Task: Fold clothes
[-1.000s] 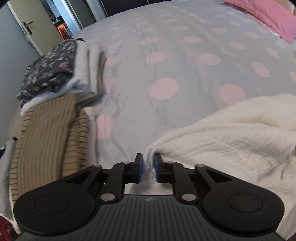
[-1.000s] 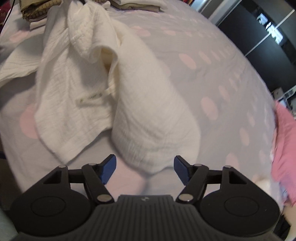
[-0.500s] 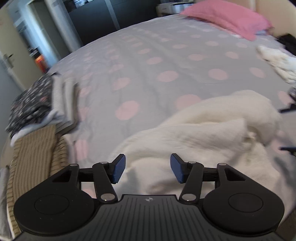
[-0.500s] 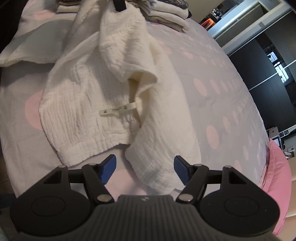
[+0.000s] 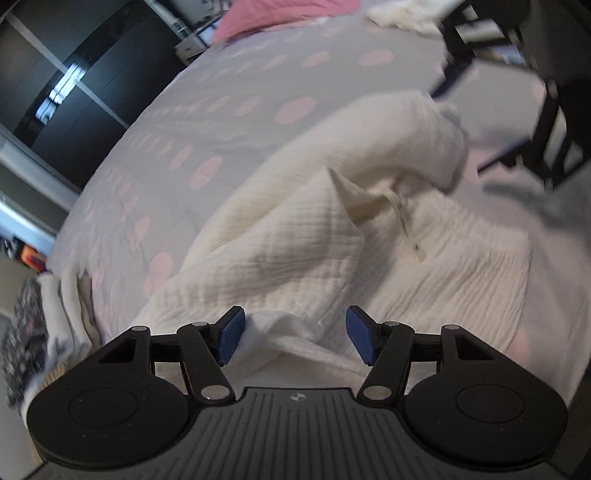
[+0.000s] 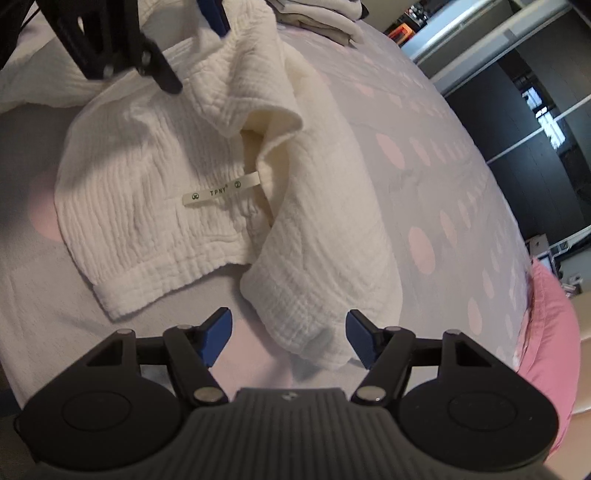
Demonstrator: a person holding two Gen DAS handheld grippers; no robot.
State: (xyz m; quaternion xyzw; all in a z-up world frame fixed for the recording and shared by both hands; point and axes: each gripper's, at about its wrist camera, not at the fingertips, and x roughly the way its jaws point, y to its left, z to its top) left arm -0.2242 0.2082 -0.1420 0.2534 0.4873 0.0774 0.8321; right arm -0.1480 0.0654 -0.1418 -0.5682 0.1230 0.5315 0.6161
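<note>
Spread over the dotted bed (image 6: 417, 122), the cream garment (image 6: 147, 192) lies rumpled and unfolded, since the left claw (image 5: 291, 338), pinched on its edge a second ago, now gapes wide like the right claw (image 6: 288, 334), so regripping seems likely.

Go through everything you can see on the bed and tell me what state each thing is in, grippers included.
Left gripper: open, fabric between its fingers.
Right gripper: open, cuff end between its fingers.
Cream crinkled cotton garment: crumpled, unfolded, inside showing.
White care label: exposed, lying flat.
Stack of clothes: folded.
Pink pillow: at the bed's edge.
</note>
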